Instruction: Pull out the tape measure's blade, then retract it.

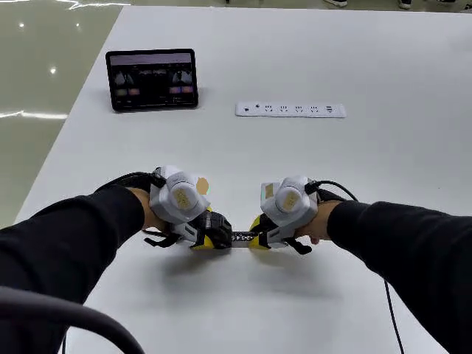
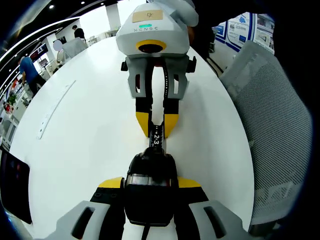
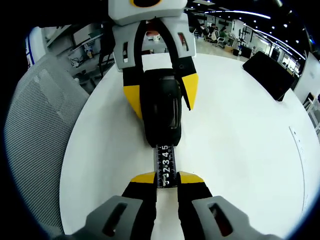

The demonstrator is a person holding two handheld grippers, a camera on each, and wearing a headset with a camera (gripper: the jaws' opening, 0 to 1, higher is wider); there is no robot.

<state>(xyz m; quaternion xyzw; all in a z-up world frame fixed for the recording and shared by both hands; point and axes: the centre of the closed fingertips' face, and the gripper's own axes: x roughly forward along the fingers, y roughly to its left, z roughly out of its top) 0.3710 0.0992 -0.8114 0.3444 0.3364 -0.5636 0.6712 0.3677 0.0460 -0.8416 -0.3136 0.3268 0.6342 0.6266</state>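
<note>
Step in hand: pull-out, judged barely begun, with a short run of blade (image 3: pixel 165 162) out of the tape measure case (image 3: pixel 162 107) and a few printed numerals showing.
Left claw (image 2: pixel 151 184): closed on the black case, a yellow tip on each flank, at bottom centre of the left gripper view.
Right claw (image 3: pixel 166 178): pinched shut on the free end of the blade, at bottom centre of the right gripper view; end hook hidden between the tips.
Tape measure position: lower centre of the head view, low over the white table (image 1: pixel 332 59), spanning the gap between the two claws; resting on the surface or held just above it, cannot tell.
Case relative to right claw: near, apart only by the exposed blade, which runs straight and flat from the case mouth into the pinch.
Next move calls for: drawing the claws apart along the blade's own line, both grips firm, blade kept level to avoid a kink.
After that: bringing the claws together slowly, tip held, so that the spring takes the blade in gently.
Likely risk: tip slipping out of the pinch and whipping back into the case.
Bystanders: tablet (image 1: pixel 152 79) at upper left and power strip (image 1: pixel 290 110) at upper centre of the head view, well apart from the work.
</note>
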